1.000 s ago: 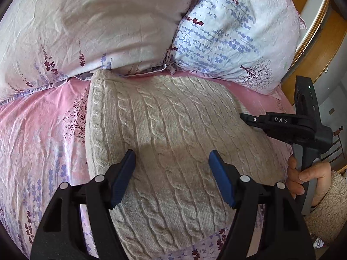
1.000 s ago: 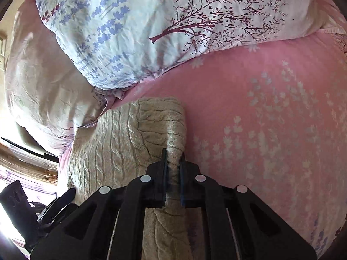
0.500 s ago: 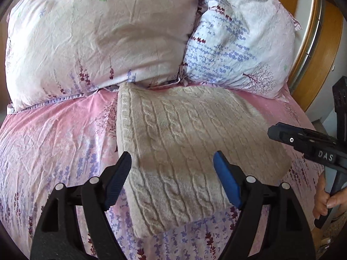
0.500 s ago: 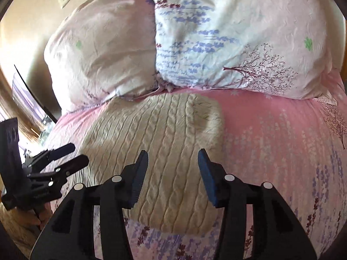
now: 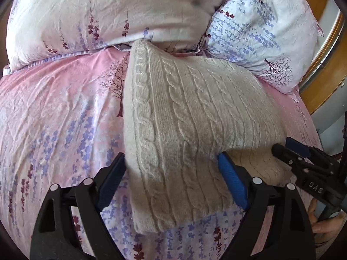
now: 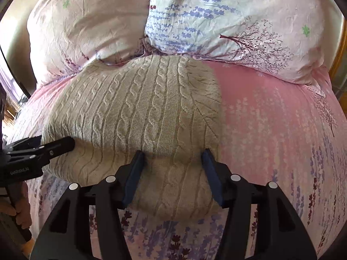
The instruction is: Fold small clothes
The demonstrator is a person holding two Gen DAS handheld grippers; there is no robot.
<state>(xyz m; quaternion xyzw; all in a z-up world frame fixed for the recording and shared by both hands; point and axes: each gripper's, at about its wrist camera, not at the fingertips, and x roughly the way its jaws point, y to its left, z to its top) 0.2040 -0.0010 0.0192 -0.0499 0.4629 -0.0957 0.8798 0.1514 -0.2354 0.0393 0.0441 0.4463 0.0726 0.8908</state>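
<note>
So the cream cable-knit sweater [image 5: 190, 125] is lying folded on the pink floral bedsheet [image 5: 54, 112], with its far edge tucked up against the two pillows: the pale pink pillow [image 5: 104, 10] and the white pillow [image 5: 264, 32] with the lavender print. The left tool [image 5: 171, 179] is sitting low at the sweater's near edge with its blue pads [image 5: 232, 184] spread wide, one on each side of the near left corner of the knit, not pinching anything. The right tool [image 6: 173, 177] is doing the same at the near right end of the sweater, fingers wide apart and released, with the bottom layer of knit bulging between them. Both are pointing forward toward the pillows, angled down at the bed. In the left wrist view the right tool is poking in from the right, its tips right at the sweater's edge where the top layer is overhanging the lower one, and a bit of the person's hand [image 5: 323, 223] is gripping its handle. In the right wrist view the left tool [image 6: 54, 147] is coming in from the left, tips touching the sweater's left edge.
</note>
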